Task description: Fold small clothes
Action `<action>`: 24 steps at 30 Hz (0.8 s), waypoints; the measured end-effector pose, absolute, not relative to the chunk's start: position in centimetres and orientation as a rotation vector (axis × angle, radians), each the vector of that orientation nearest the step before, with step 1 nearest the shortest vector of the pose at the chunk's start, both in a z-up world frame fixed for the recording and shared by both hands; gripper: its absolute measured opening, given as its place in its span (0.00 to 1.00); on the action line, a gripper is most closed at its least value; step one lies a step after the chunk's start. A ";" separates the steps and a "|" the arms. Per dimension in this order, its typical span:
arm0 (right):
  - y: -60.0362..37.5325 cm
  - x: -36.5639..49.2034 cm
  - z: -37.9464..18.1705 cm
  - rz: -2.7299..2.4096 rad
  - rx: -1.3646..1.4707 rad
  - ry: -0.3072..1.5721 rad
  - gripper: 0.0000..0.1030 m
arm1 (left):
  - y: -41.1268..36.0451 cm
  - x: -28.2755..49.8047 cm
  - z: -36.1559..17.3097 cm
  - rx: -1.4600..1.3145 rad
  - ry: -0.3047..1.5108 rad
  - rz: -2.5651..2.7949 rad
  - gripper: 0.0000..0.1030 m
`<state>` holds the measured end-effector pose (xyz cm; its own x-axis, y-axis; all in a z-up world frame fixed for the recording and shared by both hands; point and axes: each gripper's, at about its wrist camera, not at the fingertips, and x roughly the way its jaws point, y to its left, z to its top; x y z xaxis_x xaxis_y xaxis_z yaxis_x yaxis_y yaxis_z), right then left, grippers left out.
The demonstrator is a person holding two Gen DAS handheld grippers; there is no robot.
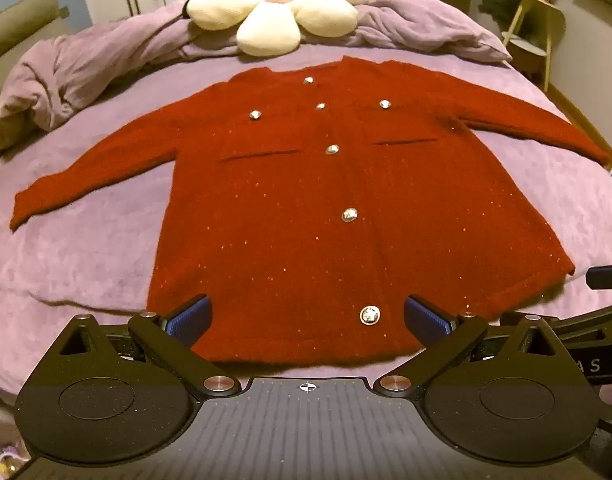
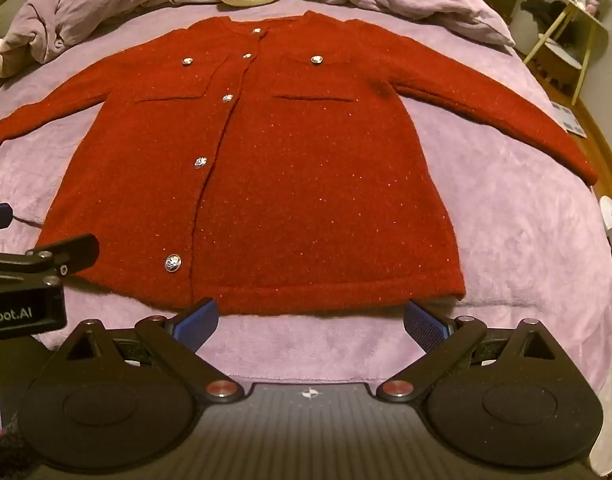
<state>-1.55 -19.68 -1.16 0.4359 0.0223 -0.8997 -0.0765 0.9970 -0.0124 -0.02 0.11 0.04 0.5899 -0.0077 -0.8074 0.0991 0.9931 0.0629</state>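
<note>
A small red cardigan (image 1: 306, 208) with silver buttons lies flat and face up on the purple bedspread (image 1: 86, 240), both sleeves spread out to the sides. It also shows in the right wrist view (image 2: 298, 168). My left gripper (image 1: 307, 318) is open and empty, its blue pads over the cardigan's bottom hem. My right gripper (image 2: 309, 322) is open and empty, just short of the hem, over bare bedspread (image 2: 525, 240). The left gripper's body (image 2: 26, 280) shows at the left edge of the right wrist view.
A crumpled purple duvet (image 1: 106, 56) and a cream flower-shaped pillow (image 1: 274, 8) lie at the head of the bed. A small side table (image 1: 533, 28) stands beyond the bed's right edge. The wooden floor (image 2: 597, 136) shows to the right.
</note>
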 end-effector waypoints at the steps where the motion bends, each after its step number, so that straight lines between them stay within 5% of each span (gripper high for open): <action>1: -19.7 -1.6 -1.2 0.062 -0.054 1.118 0.96 | 0.1 -0.1 0.1 0.093 0.939 -0.061 1.00; 24: -19.4 -1.8 -0.5 0.057 -0.050 1.103 0.96 | 0.5 0.1 -0.4 0.075 0.979 -0.072 1.00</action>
<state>-1.76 -19.38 -0.47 0.4495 0.0212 -0.8930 -0.0713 0.9974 -0.0122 0.11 0.46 -0.42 0.5559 -0.0273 -0.8308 0.0947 0.9950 0.0307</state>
